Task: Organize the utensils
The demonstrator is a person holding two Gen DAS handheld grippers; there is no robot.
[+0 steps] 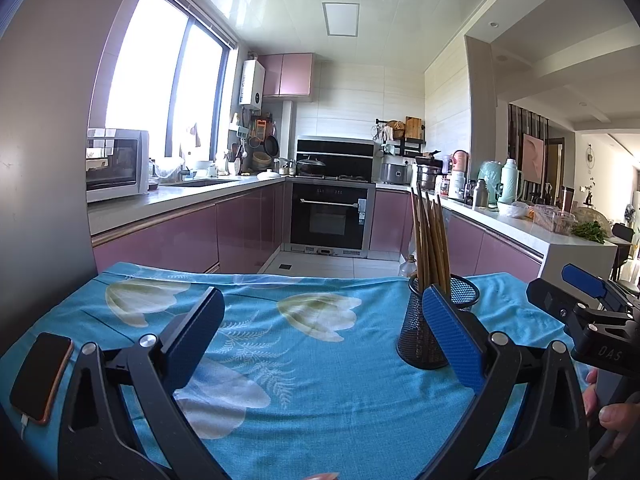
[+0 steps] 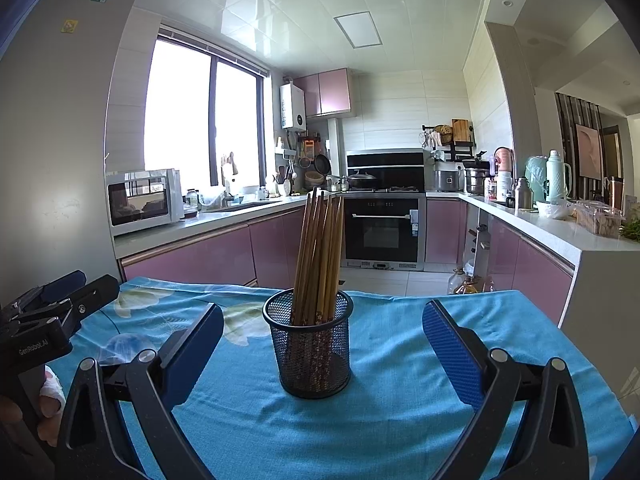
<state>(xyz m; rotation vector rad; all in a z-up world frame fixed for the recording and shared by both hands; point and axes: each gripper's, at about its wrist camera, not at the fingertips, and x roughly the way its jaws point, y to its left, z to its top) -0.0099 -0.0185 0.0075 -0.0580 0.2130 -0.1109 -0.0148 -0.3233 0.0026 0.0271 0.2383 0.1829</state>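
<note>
A black mesh holder [image 2: 310, 350] stands on the blue flowered tablecloth [image 2: 400, 360] with several brown chopsticks [image 2: 320, 252] upright in it, leaning right. My right gripper [image 2: 323, 346] is open and empty, its fingers on either side of the holder, apart from it. In the left wrist view the holder [image 1: 424, 332] stands right of centre, partly behind my right finger pad [image 1: 452, 336], with the chopsticks [image 1: 430, 240] above. My left gripper [image 1: 320, 332] is open and empty over the cloth [image 1: 300, 360].
A phone [image 1: 40, 376] with a cable lies on the table's left edge. The right gripper shows in the left wrist view [image 1: 576, 300]; the left gripper shows in the right wrist view [image 2: 52, 312]. Behind are kitchen counters, an oven [image 2: 382, 232] and a microwave [image 2: 140, 200].
</note>
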